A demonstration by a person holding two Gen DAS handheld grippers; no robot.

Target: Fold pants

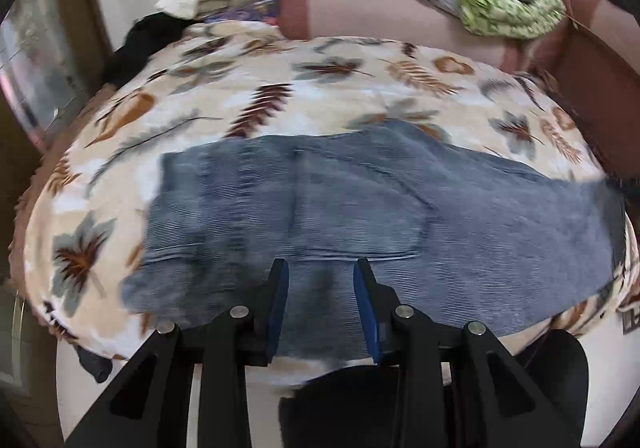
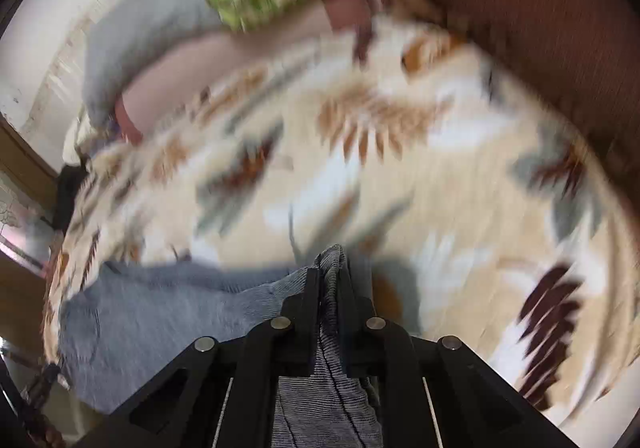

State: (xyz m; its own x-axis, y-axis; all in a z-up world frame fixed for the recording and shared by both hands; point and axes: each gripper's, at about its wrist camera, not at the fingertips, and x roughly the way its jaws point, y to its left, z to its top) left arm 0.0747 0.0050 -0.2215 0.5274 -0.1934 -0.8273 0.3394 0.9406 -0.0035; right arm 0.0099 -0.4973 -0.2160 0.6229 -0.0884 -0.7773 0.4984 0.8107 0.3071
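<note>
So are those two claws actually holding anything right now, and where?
The right claw pinches a bunched fold of the grey-blue pants, apparently at an edge. The left claw is open above the pants, gripping nothing.

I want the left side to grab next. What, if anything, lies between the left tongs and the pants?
Nothing visible does. The left tongs stand open right over the grey-blue pants, which lie spread on the leaf-print blanket with nothing on top.
</note>
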